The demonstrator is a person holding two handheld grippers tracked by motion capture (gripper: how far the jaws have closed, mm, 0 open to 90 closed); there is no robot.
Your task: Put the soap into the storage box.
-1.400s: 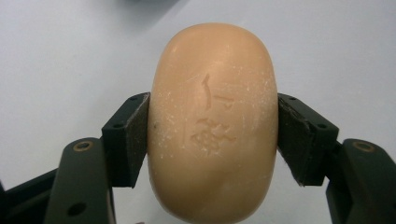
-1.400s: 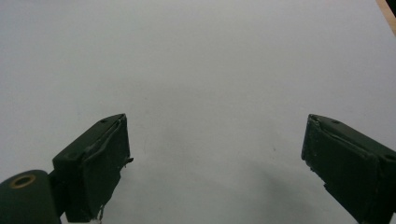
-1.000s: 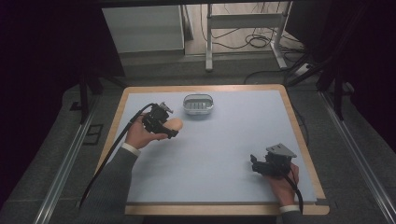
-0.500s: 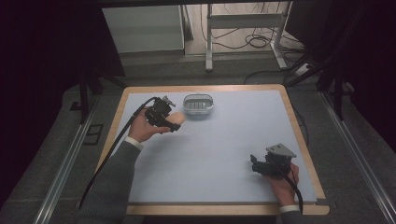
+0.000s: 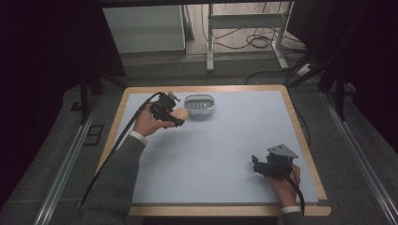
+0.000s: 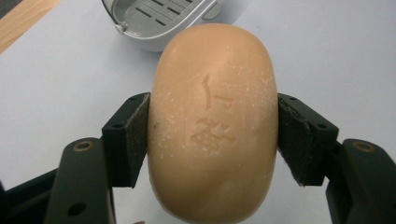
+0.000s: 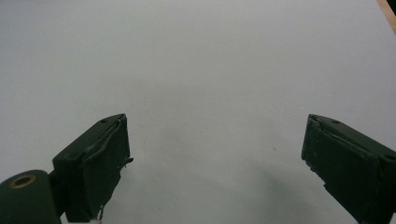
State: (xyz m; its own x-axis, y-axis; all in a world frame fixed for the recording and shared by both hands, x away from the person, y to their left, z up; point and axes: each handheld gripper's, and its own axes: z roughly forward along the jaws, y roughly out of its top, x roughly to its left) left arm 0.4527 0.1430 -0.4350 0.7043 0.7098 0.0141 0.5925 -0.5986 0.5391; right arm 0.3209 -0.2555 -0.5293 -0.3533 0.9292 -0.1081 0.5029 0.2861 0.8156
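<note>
Left gripper (image 6: 212,135) is clamped on the tan oval bar of soap (image 6: 214,126), pads squeezing both long sides, stamped face toward the camera; grip looks square and solid. In the high view the soap (image 5: 180,114) hangs above the pale blue table mat (image 5: 225,154), just beside the left end of the white slotted soap dish (image 5: 200,104), not over it yet. The dish is empty, drain slots visible (image 6: 156,16). My read: pickup done, carry nearly done; what's left is a short shift over the dish, lowering in, and release. Right gripper (image 7: 215,154) sits near the front right of the mat (image 5: 263,166), jaws wide apart with nothing between them, well clear of the work. Room: open mat on all sides of the dish except the back, where the wooden table border (image 5: 202,88) is close behind it. The dish rim is the only edge the soap could catch on.
</note>
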